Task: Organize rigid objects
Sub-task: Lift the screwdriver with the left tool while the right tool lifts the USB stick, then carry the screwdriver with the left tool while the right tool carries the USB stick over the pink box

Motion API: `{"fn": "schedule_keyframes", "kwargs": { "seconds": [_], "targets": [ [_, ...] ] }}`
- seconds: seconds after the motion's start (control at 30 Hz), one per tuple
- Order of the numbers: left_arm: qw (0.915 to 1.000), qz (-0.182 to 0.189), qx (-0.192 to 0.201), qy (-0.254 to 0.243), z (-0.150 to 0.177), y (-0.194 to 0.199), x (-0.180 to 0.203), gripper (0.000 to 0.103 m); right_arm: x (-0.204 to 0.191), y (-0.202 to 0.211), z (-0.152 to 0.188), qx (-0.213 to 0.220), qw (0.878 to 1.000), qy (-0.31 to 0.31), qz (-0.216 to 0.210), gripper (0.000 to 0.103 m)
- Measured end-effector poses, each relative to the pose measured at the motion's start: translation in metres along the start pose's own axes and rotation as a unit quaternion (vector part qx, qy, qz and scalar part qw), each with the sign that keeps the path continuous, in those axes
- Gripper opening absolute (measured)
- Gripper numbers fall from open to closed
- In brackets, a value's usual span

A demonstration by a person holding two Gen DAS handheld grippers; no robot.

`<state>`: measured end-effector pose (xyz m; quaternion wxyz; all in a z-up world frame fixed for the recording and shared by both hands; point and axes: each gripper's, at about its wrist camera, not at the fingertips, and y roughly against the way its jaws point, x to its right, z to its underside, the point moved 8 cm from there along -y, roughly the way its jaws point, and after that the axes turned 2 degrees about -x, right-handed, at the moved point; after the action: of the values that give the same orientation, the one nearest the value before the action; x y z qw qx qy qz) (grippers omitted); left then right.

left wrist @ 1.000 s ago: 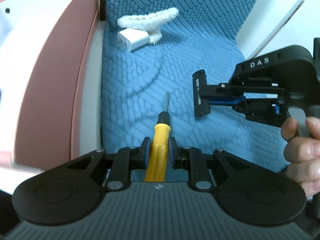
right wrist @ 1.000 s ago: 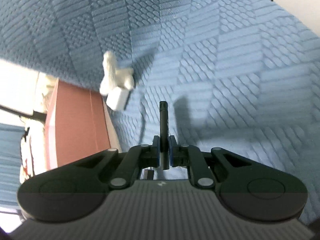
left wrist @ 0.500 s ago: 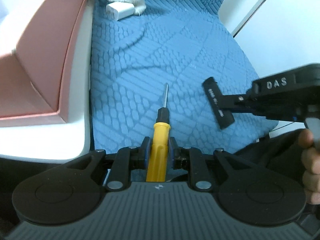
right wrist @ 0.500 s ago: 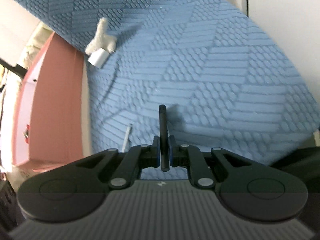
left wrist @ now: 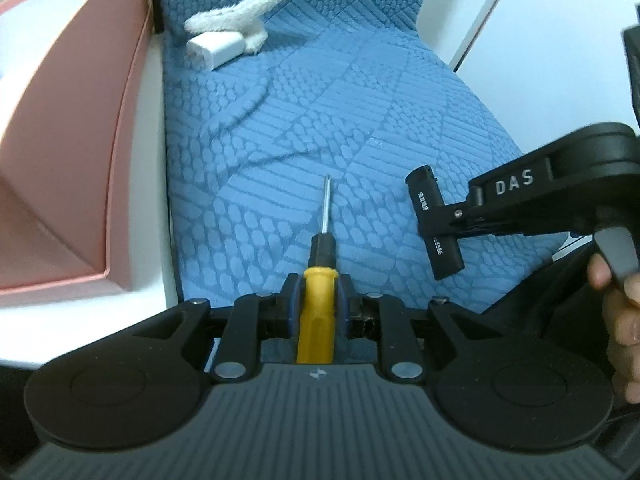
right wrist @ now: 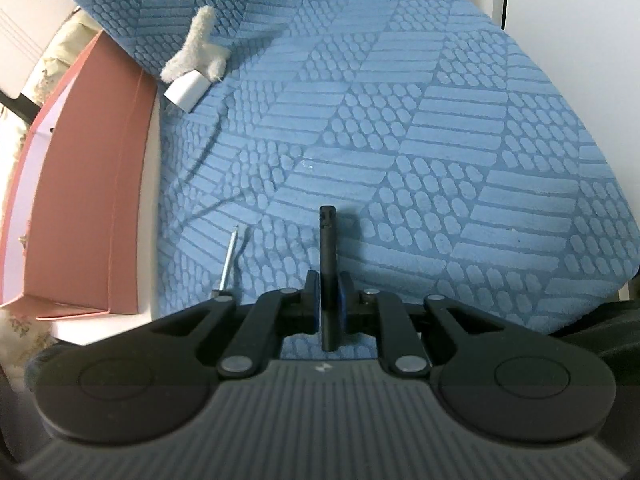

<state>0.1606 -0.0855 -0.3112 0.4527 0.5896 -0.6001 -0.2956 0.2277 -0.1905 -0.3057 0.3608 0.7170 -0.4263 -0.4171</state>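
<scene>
Far left: pink open-topped cardboard box (left wrist: 72, 152), resting against the left edge of the blue quilted textured cushion (left wrist: 360, 100). Far along that edge, close to the box: small white rectangular plastic charger block (left wrist: 216, 49) touching a white fluffy fabric piece (left wrist: 244, 20) — soft, not among the rigid things.

Near centre: left gripper (left wrist: 317, 300), jaws narrowed and clamped on the yellow plastic handle of a screwdriver (left wrist: 318, 304) with a black collar and thin steel shaft, tip pointing far, held above the cushion. Likely light and stiff; smooth handle probably a little slippery, so the thick handle looks the right place to grip — not the shaft, which could pivot.

Right: right gripper (right wrist: 328, 300), jaws nearly closed on a slim black rectangular bar with white printed numerals (left wrist: 436, 224), pinched near its middle, crosswise in the left wrist view and end-on in the right wrist view. Seemingly hard plastic, light, rigid; mid-length grip should stop it swinging. Bare hand (left wrist: 620, 320) visible on the right gripper's trigger.

Judging by the layout, pink box the probable destination for both.
</scene>
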Motion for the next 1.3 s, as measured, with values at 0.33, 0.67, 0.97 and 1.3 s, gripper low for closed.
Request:
{"fn": "schedule_keyframes", "kwargs": {
  "seconds": [0.33,0.67,0.97,1.3],
  "targets": [
    [0.9994,-0.017,0.018,-0.023,-0.005,-0.005,0.007,0.022,-0.009,-0.003,-0.003,0.004,0.998,0.055,0.015,0.013],
    [0.9992,0.004,0.006,0.04,-0.017,0.007,-0.014,0.022,-0.019,0.002,0.0,0.008,0.997,0.075,0.021,0.013],
    [0.9975,0.013,0.017,0.067,-0.027,0.031,-0.025,0.022,-0.034,0.015,0.002,0.019,0.995,0.095,0.024,0.013],
    [0.9961,0.017,0.046,0.074,-0.052,0.067,-0.032,0.022,-0.072,0.047,-0.013,0.05,0.992,0.116,0.006,0.013]
  ]
}}
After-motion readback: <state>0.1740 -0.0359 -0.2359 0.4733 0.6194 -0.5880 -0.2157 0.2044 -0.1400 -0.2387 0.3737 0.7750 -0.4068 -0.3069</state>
